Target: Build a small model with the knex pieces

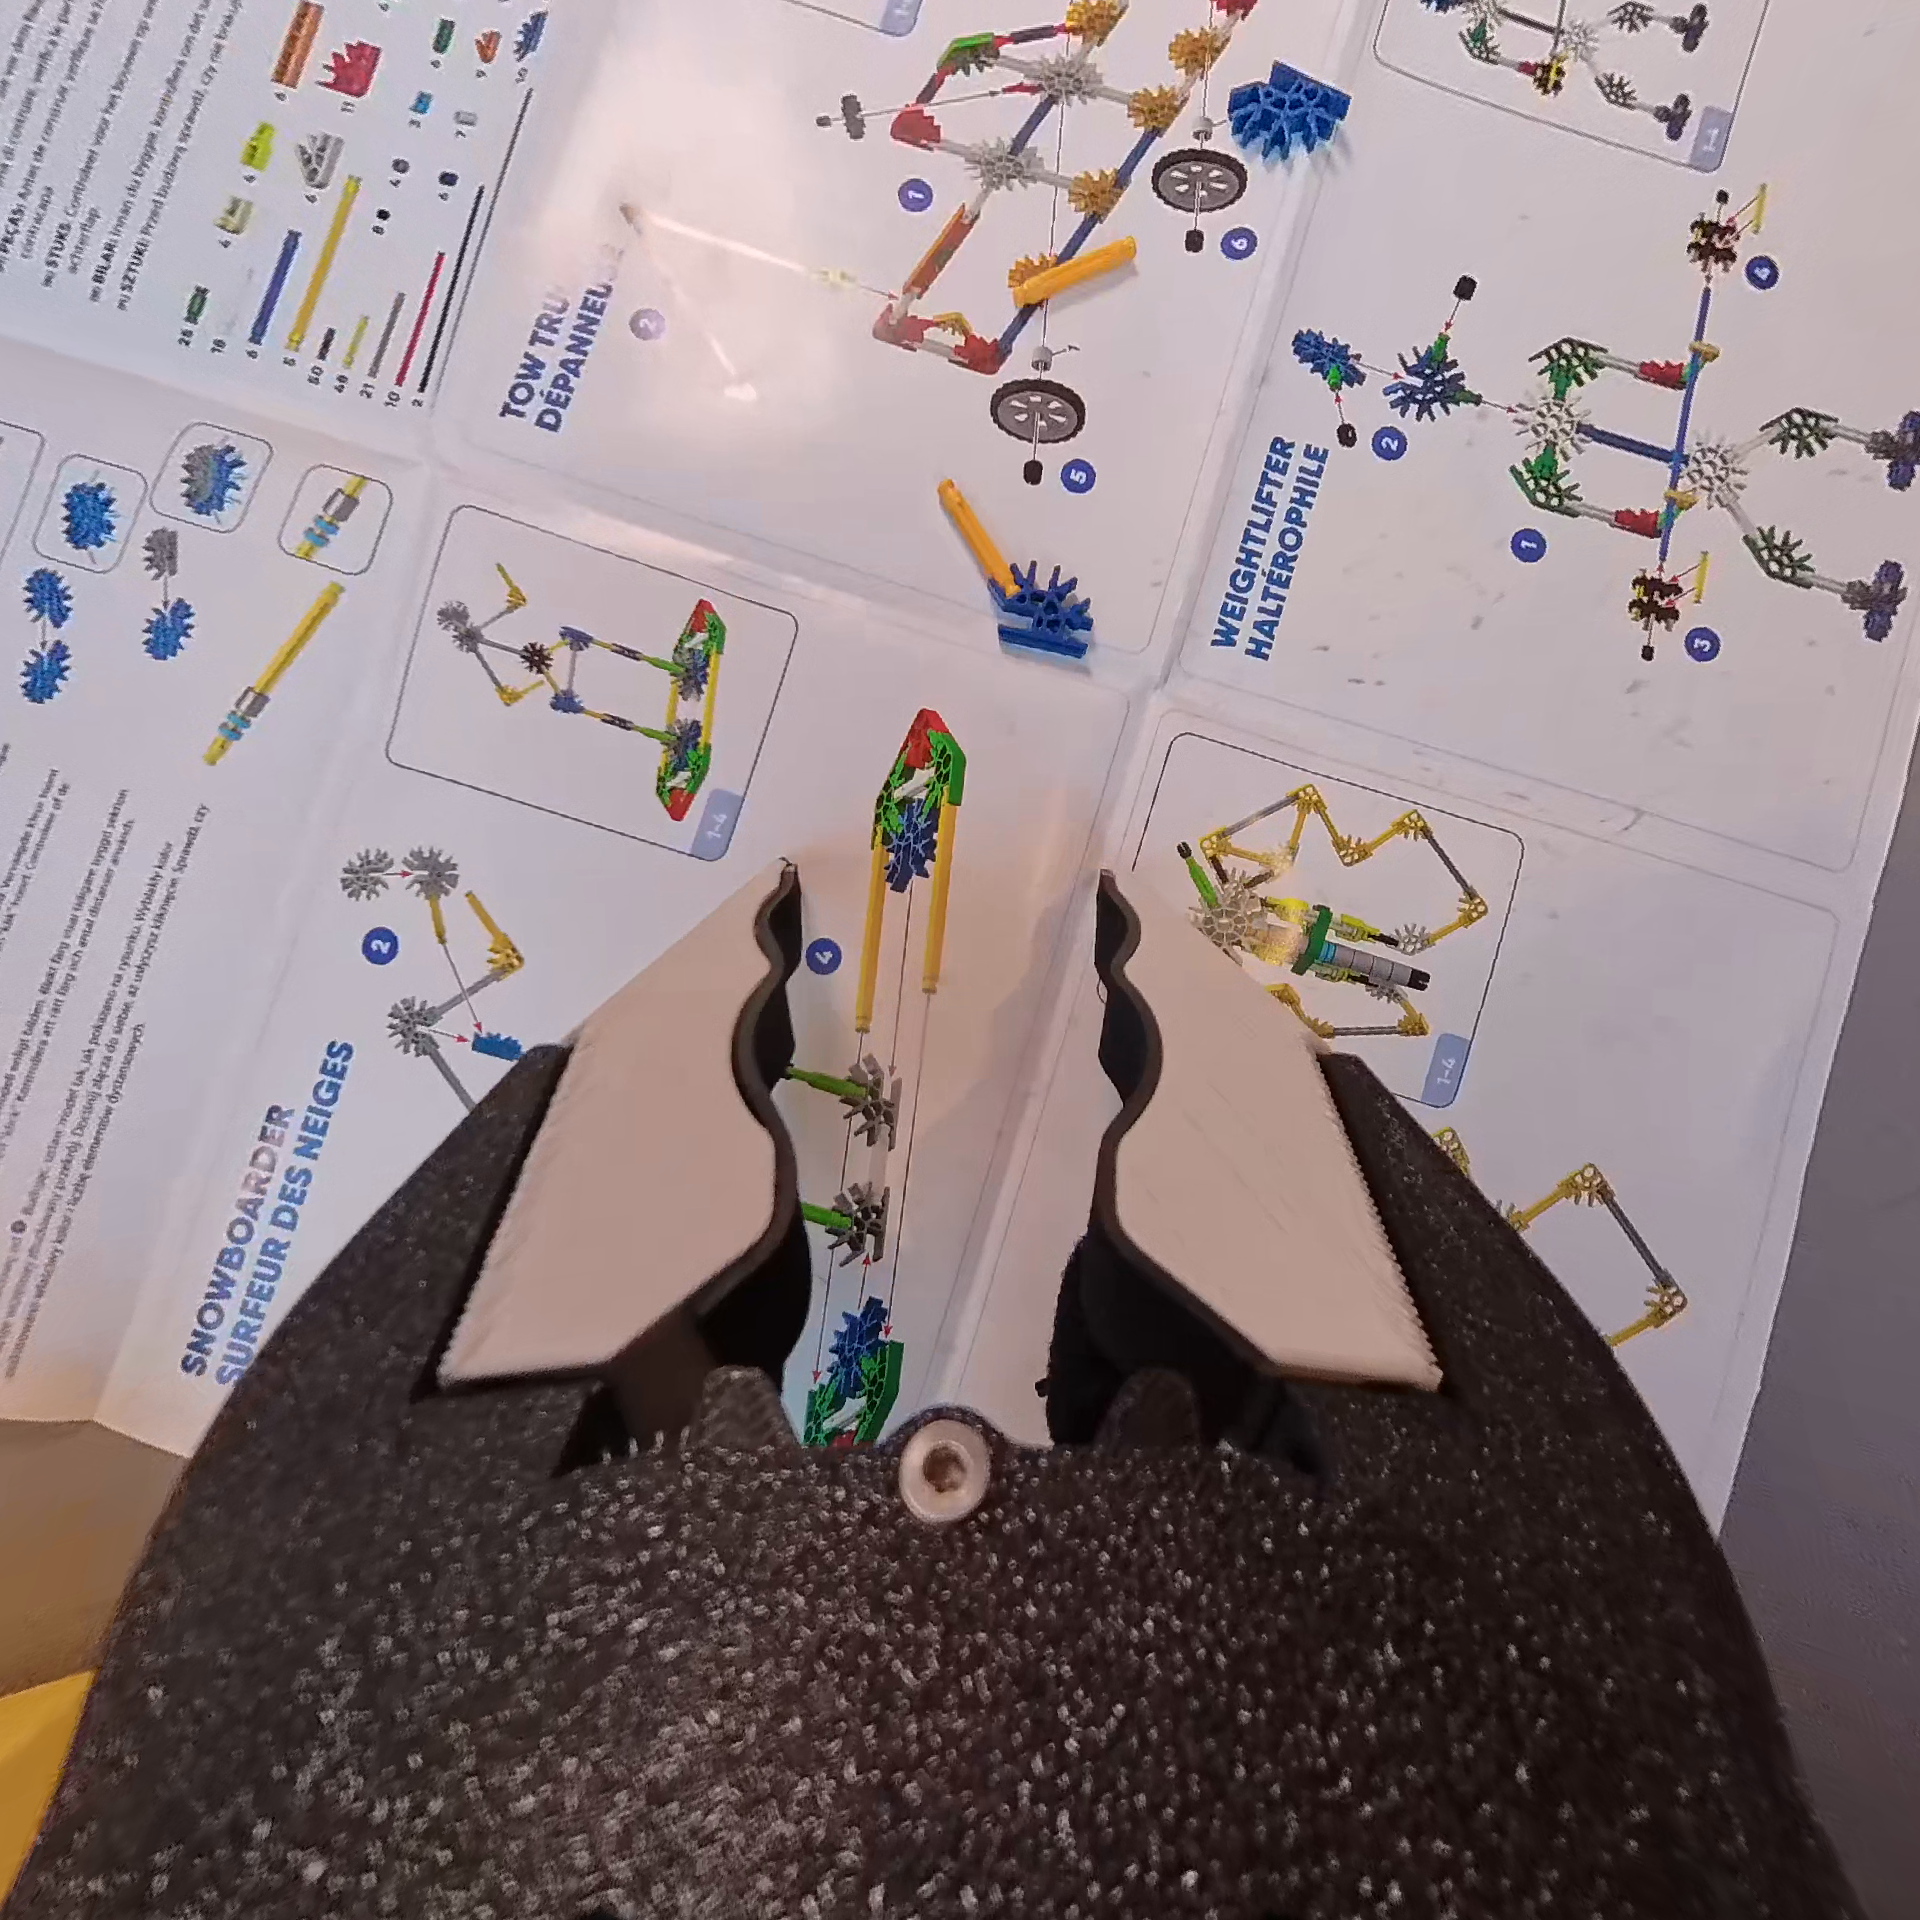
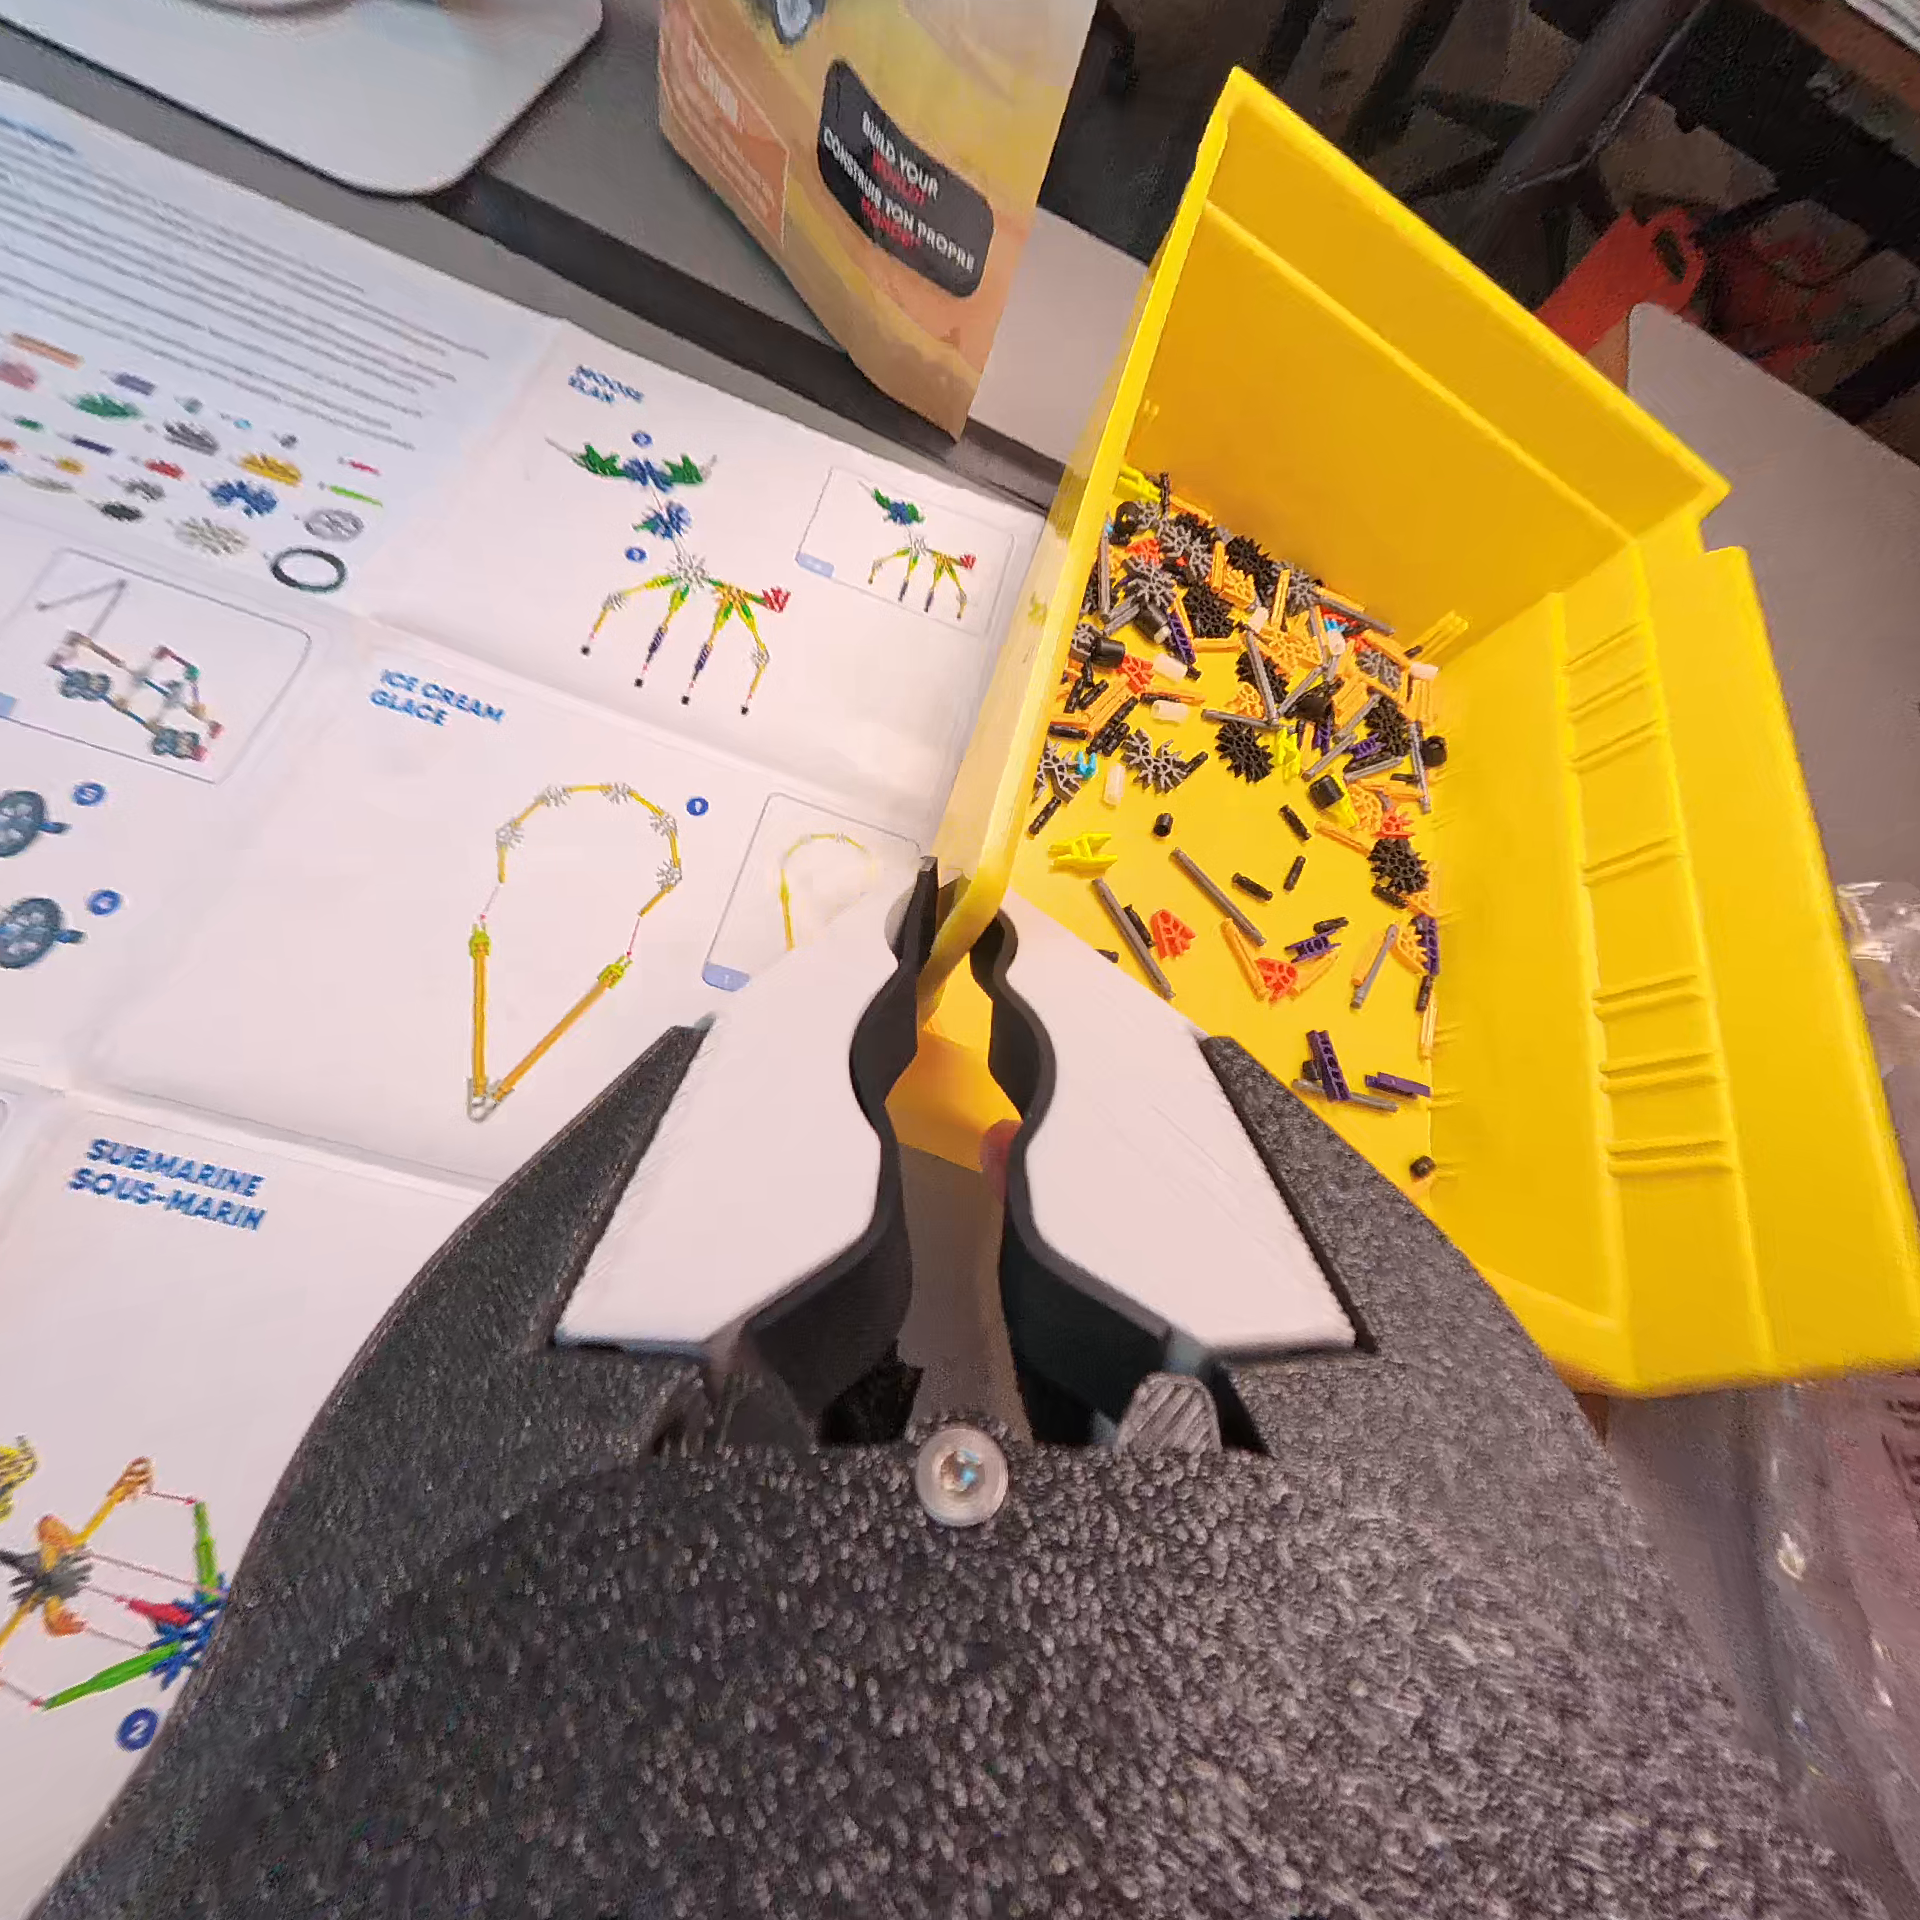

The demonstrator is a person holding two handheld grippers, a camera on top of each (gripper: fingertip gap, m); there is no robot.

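**A:** Entry, right side. My right tool (image 2: pixel 956 914) is clamped on the near wall of the yellow bin (image 2: pixel 1507 499), its tips pinching the thin rim from both faces. The bin sits tilted, its open top turned toward the camera, just beside the instruction sheet (image 2: pixel 312 935) on the grey surface (image 2: pixel 644 166).

**B:** Contents?

**A:** A loose pile of small construction pieces (image 2: pixel 1247 707), rods and toothed connectors, gathered toward the far end of the bin floor, with scattered ones nearer. A printed cardboard box (image 2: pixel 862 156) stands behind the sheet.

**B:** How do you judge the bin will handle?

**A:** Rigid moulded plastic, light for its bulk, smooth, so probably slippery under the pads. The wall is thin; a grip on the rim near a corner looks stiffest to me. The pieces slide freely, so any tilt shifts the load.

**B:** Left side?

**A:** My left tool (image 1: pixel 945 894) has its jaws apart, holding nothing, hovering over the same sheet (image 1: pixel 623 436). Nearest ahead lies a yellow rod plugged into a blue connector (image 1: pixel 1023 577). Farther off are a loose yellow rod (image 1: pixel 1075 272) and a larger blue connector (image 1: pixel 1288 114).

**B:** And those?

**A:** Hard, light, small. I would take a rod across its middle.
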